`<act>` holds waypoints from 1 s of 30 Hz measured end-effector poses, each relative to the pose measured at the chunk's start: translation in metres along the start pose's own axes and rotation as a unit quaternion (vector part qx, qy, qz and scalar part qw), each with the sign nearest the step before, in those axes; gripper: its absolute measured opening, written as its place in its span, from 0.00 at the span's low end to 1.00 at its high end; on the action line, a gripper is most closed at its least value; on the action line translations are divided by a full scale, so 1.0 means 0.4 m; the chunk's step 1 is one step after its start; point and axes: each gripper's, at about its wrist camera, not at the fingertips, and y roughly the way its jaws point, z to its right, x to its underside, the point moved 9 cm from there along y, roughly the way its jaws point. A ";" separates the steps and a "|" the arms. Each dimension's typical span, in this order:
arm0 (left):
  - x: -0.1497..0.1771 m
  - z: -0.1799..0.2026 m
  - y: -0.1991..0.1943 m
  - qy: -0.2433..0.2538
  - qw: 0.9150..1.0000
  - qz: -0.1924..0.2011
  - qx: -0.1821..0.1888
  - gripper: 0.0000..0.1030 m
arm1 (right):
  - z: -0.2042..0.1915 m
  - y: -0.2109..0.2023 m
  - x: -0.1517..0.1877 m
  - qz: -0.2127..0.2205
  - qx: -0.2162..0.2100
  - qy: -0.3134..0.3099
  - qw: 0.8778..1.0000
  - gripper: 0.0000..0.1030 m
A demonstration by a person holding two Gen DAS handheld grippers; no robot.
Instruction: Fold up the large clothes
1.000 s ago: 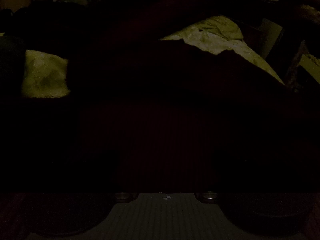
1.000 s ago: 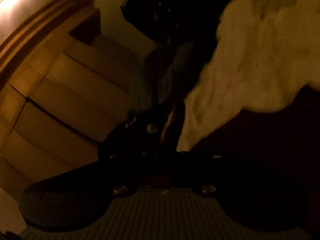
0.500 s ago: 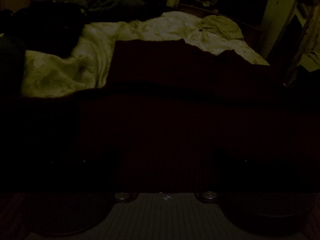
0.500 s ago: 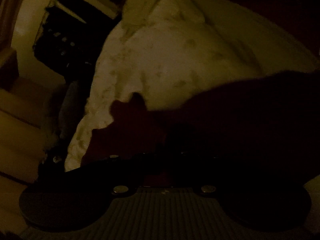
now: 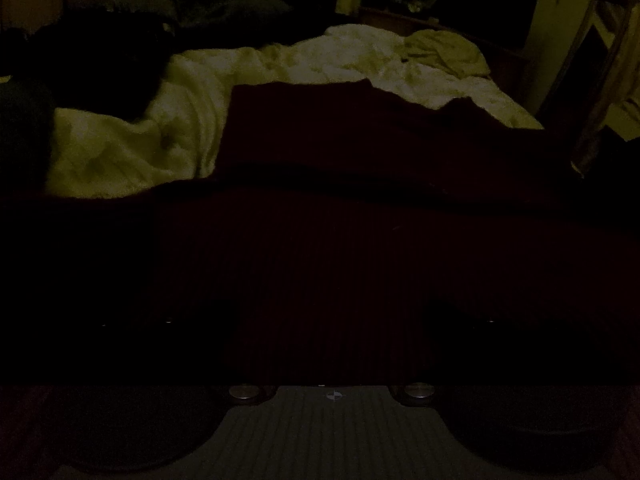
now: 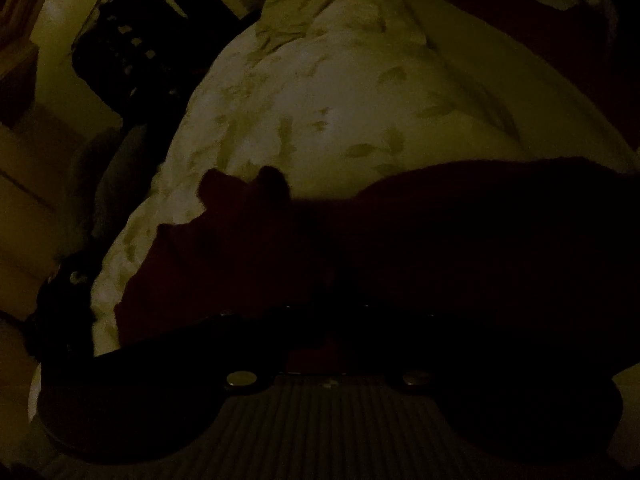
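Observation:
The room is very dark. A large dark red ribbed garment (image 5: 360,140) lies spread over a white floral duvet (image 5: 280,68), its far part doubled into a flat layer. My left gripper (image 5: 324,320) rests low over the near part. Its fingers show only as two black shapes set wide apart, with ribbed cloth between them. In the right wrist view the same garment (image 6: 440,240) is bunched on the duvet (image 6: 340,100), a crumpled corner sticking up at the left. My right gripper (image 6: 320,292) is shut on that bunched edge, its fingertips lost in the dark cloth.
A dark heap of clothes (image 5: 100,52) lies on the bed's far left and a crumpled pale cloth (image 5: 444,54) at its far right. Dark furniture (image 5: 460,0) stands beyond the bed. In the right wrist view a dark rack (image 6: 120,52) stands beside the bed.
The raised flap of red cloth has come down onto the garment, uncovering the white duvet behind it. The right gripper has swung from the wooden wall down to the bed, then settled.

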 end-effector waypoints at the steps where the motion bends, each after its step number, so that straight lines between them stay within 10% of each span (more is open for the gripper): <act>1: 0.000 0.001 -0.001 0.001 1.000 0.000 -0.001 1.00 | -0.009 -0.009 -0.004 0.005 -0.017 0.008 1.000 0.08; 4: 0.000 0.001 -0.001 0.001 1.000 0.001 -0.001 1.00 | -0.008 -0.021 -0.003 -0.001 -0.024 0.023 0.999 0.11; 7: 0.001 0.002 -0.003 0.002 1.000 0.002 -0.002 1.00 | 0.013 -0.014 0.004 -0.010 -0.010 0.043 0.999 0.46; 20: -0.001 0.012 -0.006 0.019 1.000 0.005 -0.025 1.00 | 0.024 -0.118 -0.027 0.007 0.031 0.055 0.998 0.69; 30: -0.003 0.023 -0.011 0.040 0.998 0.007 -0.049 1.00 | 0.276 -0.226 -0.021 -0.017 0.085 0.251 0.964 0.73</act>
